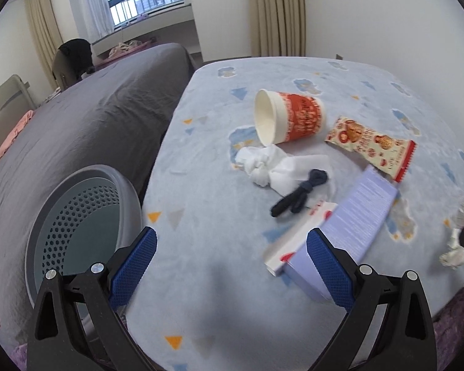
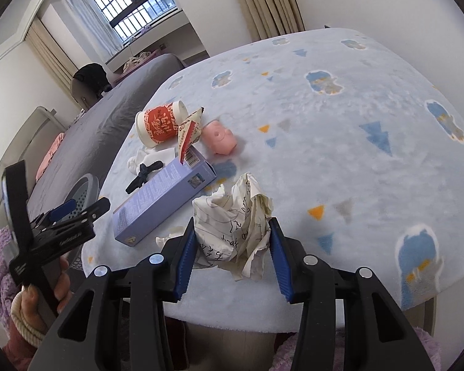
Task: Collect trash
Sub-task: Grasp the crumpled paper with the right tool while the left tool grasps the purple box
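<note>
While the left gripper hangs over the near edge of the worktop, its jaws stand wide with nothing between them. A grey perforated bin sits just left of that edge. Ahead lie a tipped red-and-white paper cup, a snack wrapper, white tissue under a dark knotted band, and a lilac box. At the right rim, blurred, what may be crumpled paper shows.

In the right wrist view, the right gripper has its jaws narrowed onto the crumpled, handwritten paper, both pads pressing its sides above the worktop. A pink toy lies beyond it, near the cup and box. The left gripper appears at left, in a person's hand.
</note>
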